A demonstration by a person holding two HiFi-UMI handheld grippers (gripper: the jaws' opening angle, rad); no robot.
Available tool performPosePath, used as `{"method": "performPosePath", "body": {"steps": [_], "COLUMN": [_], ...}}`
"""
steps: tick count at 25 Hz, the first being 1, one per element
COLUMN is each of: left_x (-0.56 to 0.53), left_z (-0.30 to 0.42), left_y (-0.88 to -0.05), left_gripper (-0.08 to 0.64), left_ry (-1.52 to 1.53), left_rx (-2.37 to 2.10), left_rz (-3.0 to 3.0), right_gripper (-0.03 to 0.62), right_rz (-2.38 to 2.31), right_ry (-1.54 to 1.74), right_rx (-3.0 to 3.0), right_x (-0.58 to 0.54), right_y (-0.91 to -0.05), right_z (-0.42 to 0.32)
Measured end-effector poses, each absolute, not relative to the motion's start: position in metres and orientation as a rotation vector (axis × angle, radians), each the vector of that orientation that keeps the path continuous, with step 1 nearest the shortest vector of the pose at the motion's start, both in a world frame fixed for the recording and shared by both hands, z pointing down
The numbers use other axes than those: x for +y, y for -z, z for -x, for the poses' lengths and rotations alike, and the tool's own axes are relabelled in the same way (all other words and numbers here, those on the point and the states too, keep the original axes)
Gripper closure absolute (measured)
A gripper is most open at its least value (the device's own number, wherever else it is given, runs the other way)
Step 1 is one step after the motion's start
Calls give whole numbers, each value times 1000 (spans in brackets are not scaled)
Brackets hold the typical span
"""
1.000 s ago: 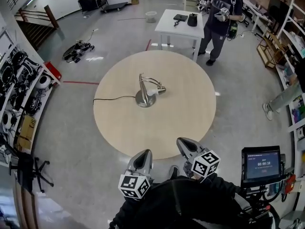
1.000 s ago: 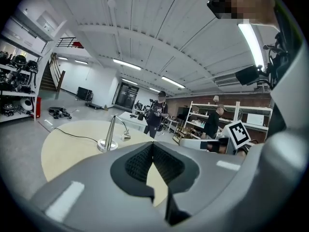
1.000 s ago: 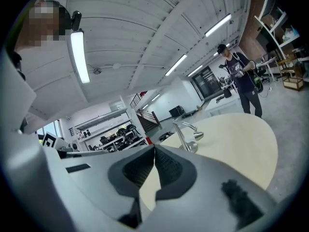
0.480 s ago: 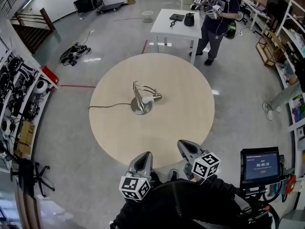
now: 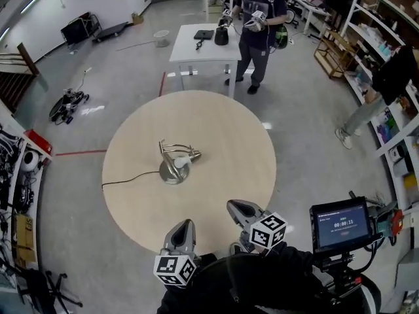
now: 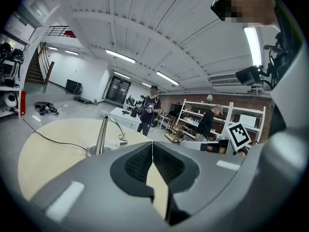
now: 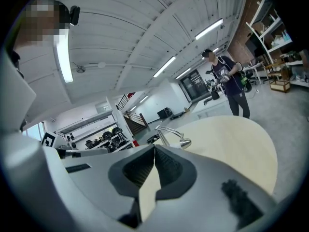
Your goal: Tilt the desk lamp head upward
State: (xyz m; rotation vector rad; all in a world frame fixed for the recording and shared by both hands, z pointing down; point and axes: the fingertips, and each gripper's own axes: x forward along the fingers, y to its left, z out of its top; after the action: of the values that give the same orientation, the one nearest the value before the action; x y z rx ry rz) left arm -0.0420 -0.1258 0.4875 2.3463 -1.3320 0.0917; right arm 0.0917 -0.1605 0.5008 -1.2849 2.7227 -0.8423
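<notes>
Finds desk lamp (image 5: 175, 163) mid round table (image 5: 229, 129), well apart: 12 o'clock from left gripper (image 5: 184, 224), 10 o'clock from right gripper (image 5: 236, 205). Aims lamp head (image 5: 191, 154) toward 3 o'clock. Shows both jaw pairs pressed together, empty. Judges left slightly nearer.

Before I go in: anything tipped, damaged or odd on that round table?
Nothing stands out. The silver metal desk lamp stands upright on the round pale wooden table, head drooped low, its black cord trailing off the left edge. The left gripper and right gripper are shut, empty.
</notes>
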Motion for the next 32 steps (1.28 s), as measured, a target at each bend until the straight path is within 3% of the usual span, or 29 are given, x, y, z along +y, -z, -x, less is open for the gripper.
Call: {"method": "performPosePath", "body": {"steps": [20,26,32], "left_x": [-190,-201,-208], "left_z": [28,92,109], "left_y": [-495,-503,-507], "left_gripper": [551,551,551], "left_ry": [-96,-115,-113], "left_rx": [-1036,-1014,-1040], "left_rz": [-2434,-2417,-2395], "right_gripper": [586,586,586], "right_rz": [1610,1658,1653], "right_ry": [852,896,905], "right_rx": [2562,2529,2542], "right_x": [-187,-190,-197], "right_y": [-500,-505,-507], "right_z": [-111,-58,-48]}}
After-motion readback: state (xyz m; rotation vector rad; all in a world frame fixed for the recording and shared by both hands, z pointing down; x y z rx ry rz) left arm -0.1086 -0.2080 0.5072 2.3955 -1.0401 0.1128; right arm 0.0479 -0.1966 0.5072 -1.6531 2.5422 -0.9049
